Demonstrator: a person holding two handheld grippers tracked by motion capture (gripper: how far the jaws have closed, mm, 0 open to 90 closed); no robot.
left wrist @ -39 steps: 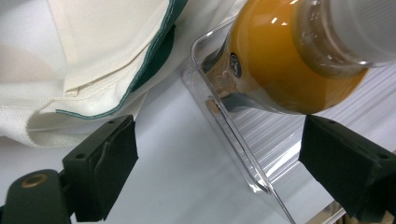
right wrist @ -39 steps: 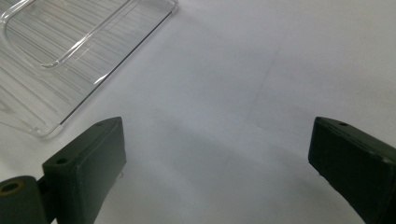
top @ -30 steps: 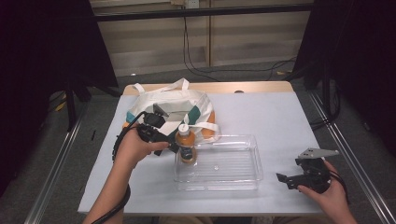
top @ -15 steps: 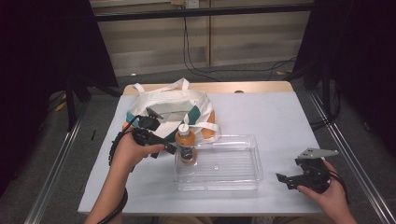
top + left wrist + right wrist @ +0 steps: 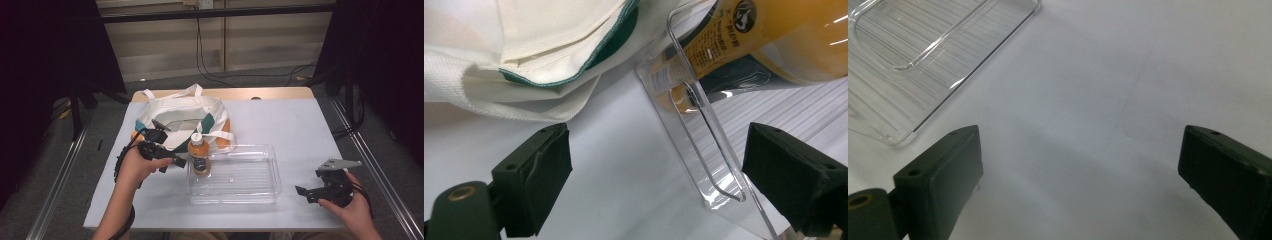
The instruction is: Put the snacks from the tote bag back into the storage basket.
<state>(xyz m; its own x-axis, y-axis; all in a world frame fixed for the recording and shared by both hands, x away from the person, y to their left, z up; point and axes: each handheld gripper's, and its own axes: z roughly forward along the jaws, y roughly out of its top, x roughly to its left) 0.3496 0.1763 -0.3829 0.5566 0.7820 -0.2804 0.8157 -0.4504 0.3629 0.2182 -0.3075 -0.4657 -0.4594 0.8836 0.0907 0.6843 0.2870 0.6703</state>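
An orange drink bottle [image 5: 200, 155] with a white cap stands upright in the left end of a clear plastic tray [image 5: 250, 192]. My left gripper [image 5: 172, 164] is open just left of the tray, a short way from the bottle and holding nothing. In the left gripper view, the bottle [image 5: 744, 45] and the tray's wall [image 5: 694, 125] lie ahead of the open left gripper [image 5: 664, 175], with the bag [image 5: 524, 55] to the left. My right gripper [image 5: 303, 194] rests open right of the tray. The right gripper view shows the open right gripper [image 5: 1080, 175] over bare table near the tray's corner [image 5: 923, 60].
A white cloth bag [image 5: 180, 120] with green trim and looped handles lies behind the tray. Orange shapes [image 5: 227, 129] show at its edges. The white table top [image 5: 290, 125] ends at a wooden strip at the back. Dark floor and rails flank the table.
My left gripper has drawn back to the left, away from the bottle, which stays upright in the tray. The right gripper has hardly moved.
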